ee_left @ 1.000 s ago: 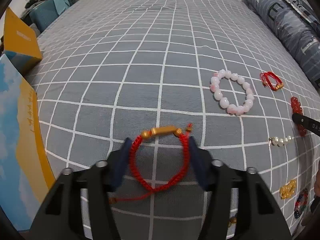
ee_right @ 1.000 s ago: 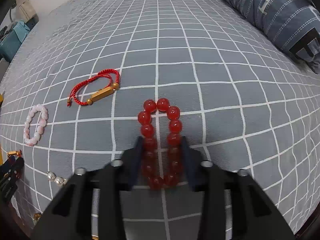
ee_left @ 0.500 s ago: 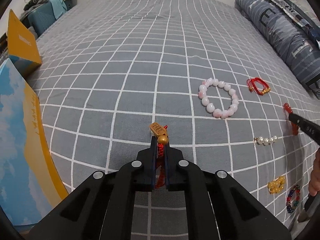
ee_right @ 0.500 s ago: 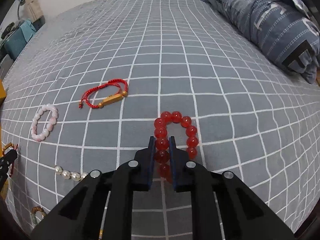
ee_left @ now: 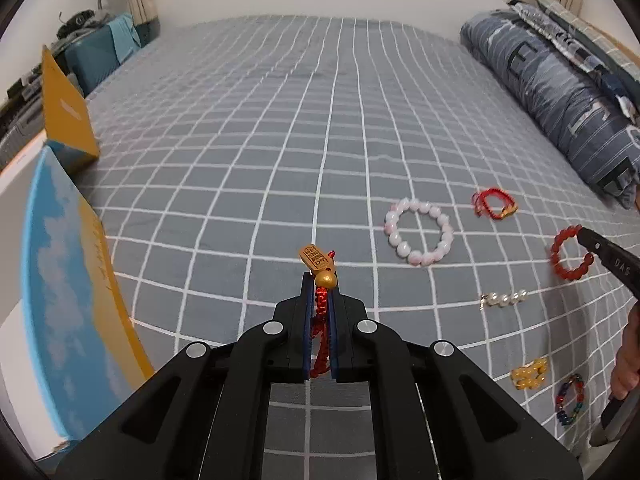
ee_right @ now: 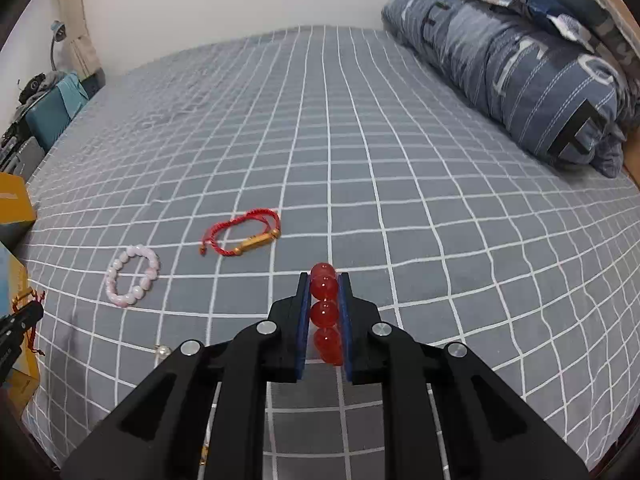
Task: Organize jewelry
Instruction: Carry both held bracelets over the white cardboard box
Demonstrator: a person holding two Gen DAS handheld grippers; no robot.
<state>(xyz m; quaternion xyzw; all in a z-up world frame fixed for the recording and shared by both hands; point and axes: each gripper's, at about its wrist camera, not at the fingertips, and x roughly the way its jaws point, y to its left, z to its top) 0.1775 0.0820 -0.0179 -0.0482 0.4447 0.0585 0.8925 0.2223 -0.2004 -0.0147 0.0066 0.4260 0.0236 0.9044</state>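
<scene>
1. The left gripper point(ee_left: 319, 280), at lower centre of its view, has its fingers clamped on a red cord bracelet point(ee_left: 320, 312); the gold bead and tag stick out past the tips.
2. The right gripper point(ee_right: 324, 280) has its fingers pinched on a red bead bracelet point(ee_right: 325, 312), lower centre.
3. On the bed point(ee_right: 360, 140), a pink bead bracelet point(ee_right: 132, 276) lies at left, a second red cord bracelet point(ee_right: 240, 236) just right of it.

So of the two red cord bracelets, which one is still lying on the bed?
The red cord bracelet with the gold tube, lying loose beside the pink bead bracelet. The other, with the gold tag, is pinched in the left gripper.
</scene>
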